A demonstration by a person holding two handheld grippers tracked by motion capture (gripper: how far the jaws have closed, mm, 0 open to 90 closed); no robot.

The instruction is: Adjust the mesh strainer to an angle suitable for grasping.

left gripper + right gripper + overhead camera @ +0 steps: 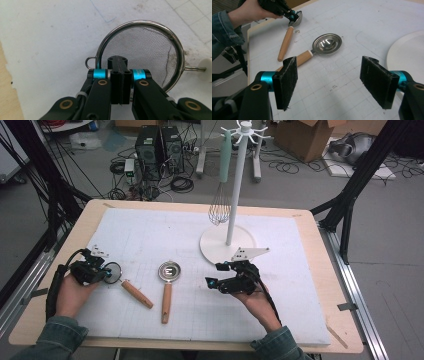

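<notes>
From the high view, the left hand-held gripper (106, 272) sits at the near left of the white-covered desk (280, 320), its jaws pressed together on the rim of a small mesh strainer (114, 272) whose wooden handle trails toward the person; gripping the rim rather than the handle probably leaves the handle end free for hanging on the white utensil stand (235, 185), where a whisk (222, 185) already hangs. A steel measuring spoon (169, 272) with a wooden handle lies just right of the strainer, apart from it. The right hand-held gripper (212, 281) rests near the stand's base, holding nothing. In the left gripper view, the jaws stand shut over the strainer's (147, 47) near rim beside its small wire loop; the mesh is fine, grey and slightly dented, ringed in bright steel. In the right gripper view, the jaws stand wide apart over bare desk (342, 82), seemingly waiting, with the measuring spoon (327, 43) and the strainer (297, 20) beyond.
</notes>
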